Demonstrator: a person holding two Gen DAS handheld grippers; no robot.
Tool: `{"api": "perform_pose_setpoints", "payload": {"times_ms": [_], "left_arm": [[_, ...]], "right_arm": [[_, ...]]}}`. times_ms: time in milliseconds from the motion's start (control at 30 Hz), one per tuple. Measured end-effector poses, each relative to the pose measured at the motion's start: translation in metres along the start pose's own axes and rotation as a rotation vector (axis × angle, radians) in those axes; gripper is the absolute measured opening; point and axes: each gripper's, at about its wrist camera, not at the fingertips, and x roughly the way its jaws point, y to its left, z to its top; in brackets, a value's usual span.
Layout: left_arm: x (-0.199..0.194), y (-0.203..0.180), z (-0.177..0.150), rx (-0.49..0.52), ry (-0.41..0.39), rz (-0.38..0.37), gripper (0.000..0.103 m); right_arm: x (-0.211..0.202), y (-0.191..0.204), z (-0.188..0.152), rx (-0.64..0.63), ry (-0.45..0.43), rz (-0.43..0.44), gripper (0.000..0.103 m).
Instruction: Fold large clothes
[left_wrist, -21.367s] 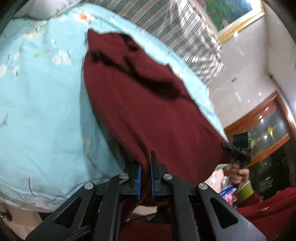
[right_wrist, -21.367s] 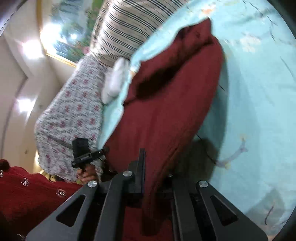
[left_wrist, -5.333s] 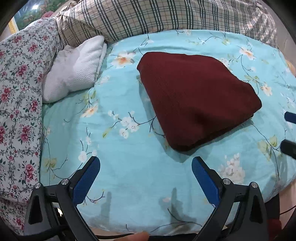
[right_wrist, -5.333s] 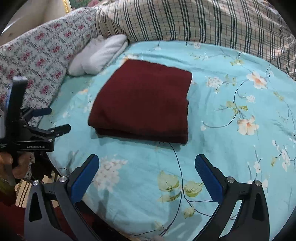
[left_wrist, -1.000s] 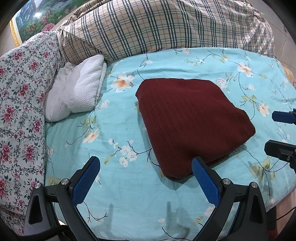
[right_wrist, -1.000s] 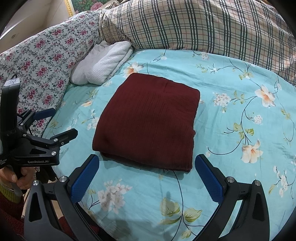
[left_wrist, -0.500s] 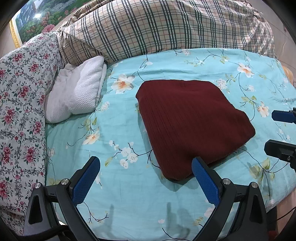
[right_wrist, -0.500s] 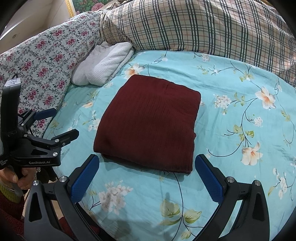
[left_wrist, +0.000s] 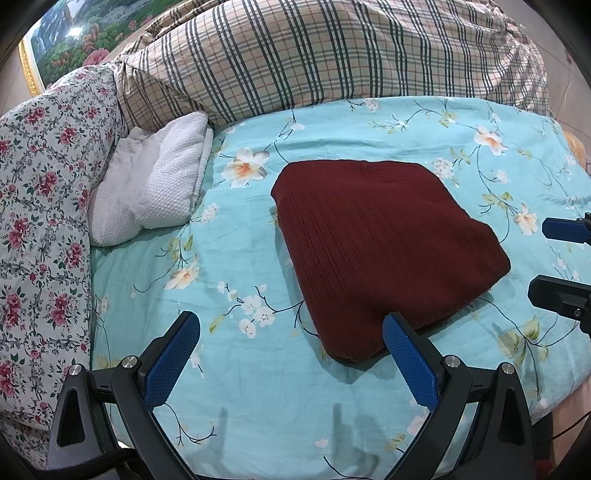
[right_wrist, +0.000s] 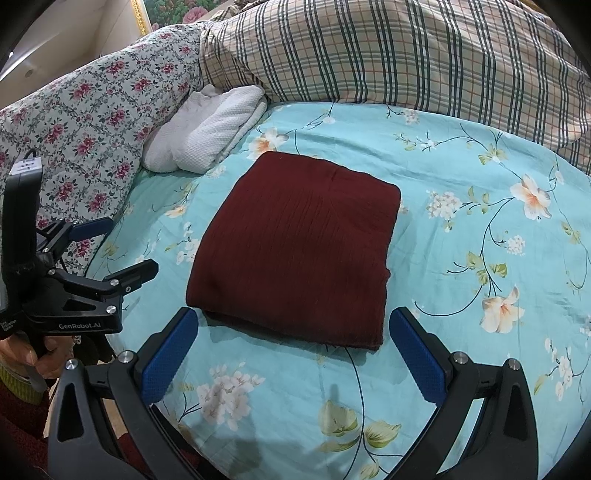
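- The dark red garment (left_wrist: 384, 251) lies folded into a flat, thick rectangle in the middle of the flowered turquoise sheet (left_wrist: 240, 369).
- The left gripper (left_wrist: 291, 354) hangs above the sheet's near edge, its blue pads (left_wrist: 171, 360) spread wide and holding nothing.
- The right gripper (right_wrist: 293, 350) is likewise wide open and empty, just short of the garment.
- A white pillow (right_wrist: 210, 136), perhaps a folded towel, rests by the plaid quilt (right_wrist: 406, 55).

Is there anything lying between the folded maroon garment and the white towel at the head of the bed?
Nothing: in both wrist views only bare floral bedsheet separates the maroon garment from the white towel.
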Motion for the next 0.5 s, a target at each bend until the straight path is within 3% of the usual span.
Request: {"api": "perform_pose_setpoints", "payload": {"times_ms": [500], "left_arm": [[0.014,0.011,0.013,-0.029,-0.012,0.020,0.100]], "right_arm": [[0.016,-0.011,0.009,0.020,-0.002,0.000,0.103]]}}
